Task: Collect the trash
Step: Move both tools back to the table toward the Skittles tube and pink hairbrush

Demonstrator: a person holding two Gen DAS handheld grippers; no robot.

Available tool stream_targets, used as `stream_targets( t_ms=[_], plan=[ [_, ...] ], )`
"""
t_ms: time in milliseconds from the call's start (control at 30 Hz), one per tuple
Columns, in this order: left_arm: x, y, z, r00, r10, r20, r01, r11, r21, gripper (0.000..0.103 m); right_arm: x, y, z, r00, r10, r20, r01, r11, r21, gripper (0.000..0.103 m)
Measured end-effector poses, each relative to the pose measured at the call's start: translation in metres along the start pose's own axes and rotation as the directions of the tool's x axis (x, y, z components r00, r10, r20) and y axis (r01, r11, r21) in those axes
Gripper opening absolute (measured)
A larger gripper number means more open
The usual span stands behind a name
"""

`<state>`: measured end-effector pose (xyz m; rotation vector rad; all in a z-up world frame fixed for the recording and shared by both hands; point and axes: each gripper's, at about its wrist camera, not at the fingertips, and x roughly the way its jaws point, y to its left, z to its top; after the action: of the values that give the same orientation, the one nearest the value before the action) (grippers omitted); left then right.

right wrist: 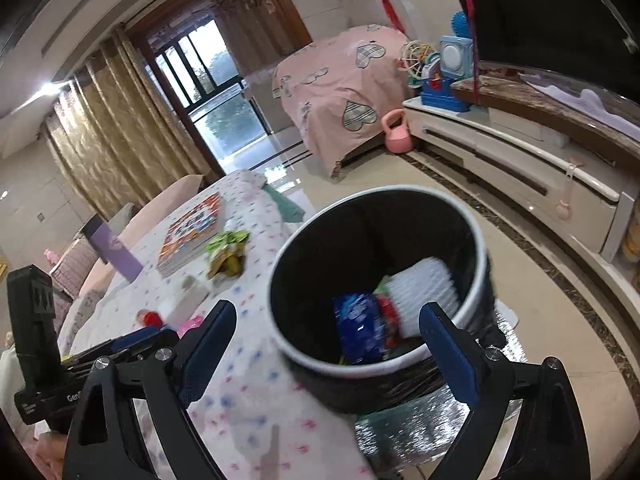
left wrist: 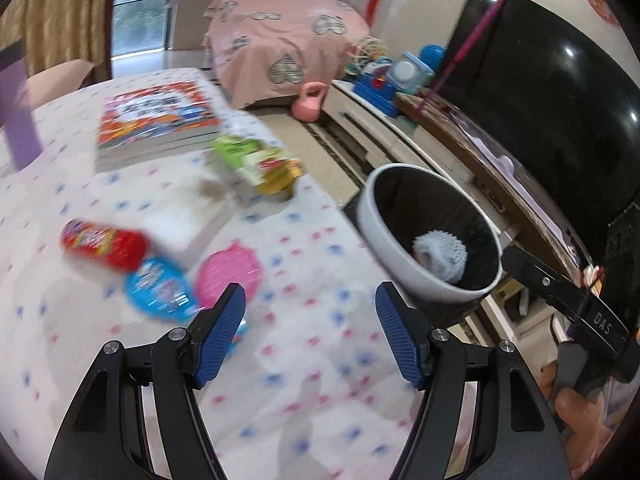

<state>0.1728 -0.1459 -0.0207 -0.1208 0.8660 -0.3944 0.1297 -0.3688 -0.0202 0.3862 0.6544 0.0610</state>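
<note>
Soft daylight from the window, glare on the television, motion blur, fisheye-bent edges.

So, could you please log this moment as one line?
left gripper: open, empty | right gripper: open, empty | white-rimmed black bin: holds blue packet | red wrapper: on table

Stack of colourful books laid on the dotted tablecloth, pink kettlebell set on the floor beside the pink-covered bed, gold curtains drawn beside the window.

Motion blurs the red wrapper; bin base hidden behind table edge.
</note>
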Motion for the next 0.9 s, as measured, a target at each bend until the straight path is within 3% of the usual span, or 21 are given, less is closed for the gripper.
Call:
stream_targets(
  t_ms=[500, 900],
  plan=[
    [-0.03, 0.08, -0.029, 0.998, 0.067, -0.002, -0.066, 0.988, -0.142, 0.069, 0.02, 0.075, -0.037, 0.992, 0.09, -0.084, -0.097, 0.993, -0.074, 0.095],
    [-0.026, 0.119, -0.016, 0.993, 0.121, -0.002, -0.119, 0.971, -0.208, 0.072, 0.037, 0.105, -0.055, 0.984, 0.115, -0.133, -0.128, 0.987, -0.101, 0.095]
  ],
)
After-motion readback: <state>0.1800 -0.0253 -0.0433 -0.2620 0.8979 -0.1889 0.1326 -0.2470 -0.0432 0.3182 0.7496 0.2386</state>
